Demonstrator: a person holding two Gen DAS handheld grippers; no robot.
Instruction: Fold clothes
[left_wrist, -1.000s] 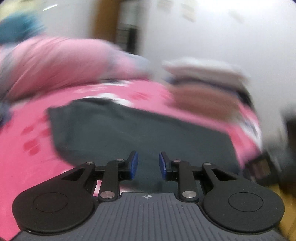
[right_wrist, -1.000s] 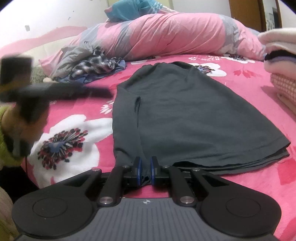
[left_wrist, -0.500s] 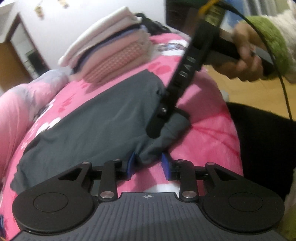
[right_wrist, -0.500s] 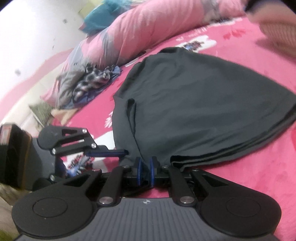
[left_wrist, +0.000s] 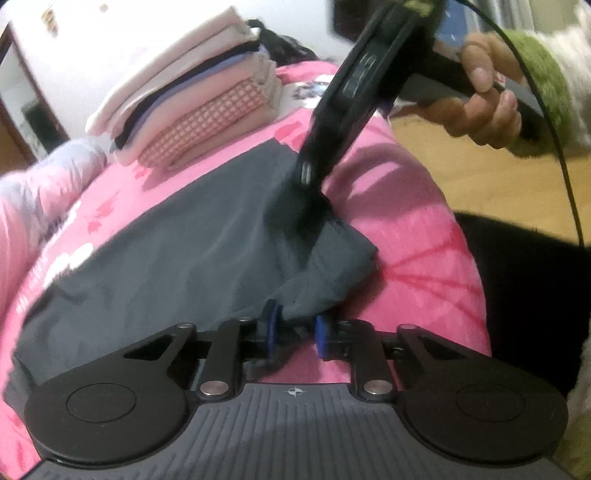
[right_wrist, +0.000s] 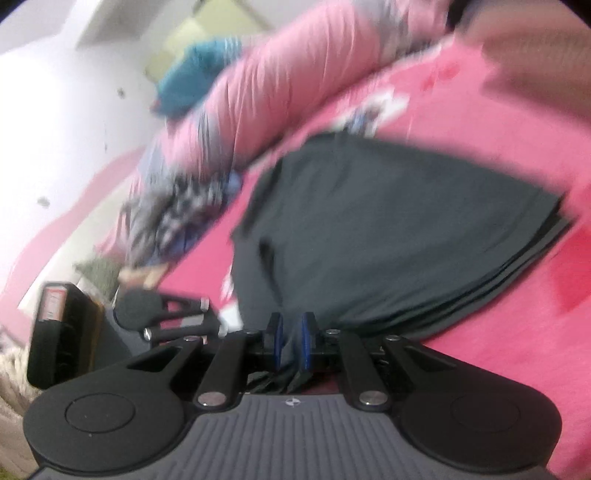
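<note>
My left gripper (left_wrist: 294, 328) has just been closing on the near hem of the grey top (left_wrist: 177, 251), and a bunched corner of cloth now sits between its blue pads, which seem to press on it. My right gripper (right_wrist: 290, 341) has cloth gathered between its pads too; its jaws have just been easing apart a little, though in its own blurred view they look to be pinching the fabric. In the left view it comes down onto the same hem just beyond my left one.

The top lies flat on the pink bed (left_wrist: 413, 229), its hem at the near edge, with a folded stack (left_wrist: 192, 110) beside its far end.

The top looks light, thin and limp (it sags between the grips), so it will likely droop and slide. I would hold the hem corners, several layers together.
</note>
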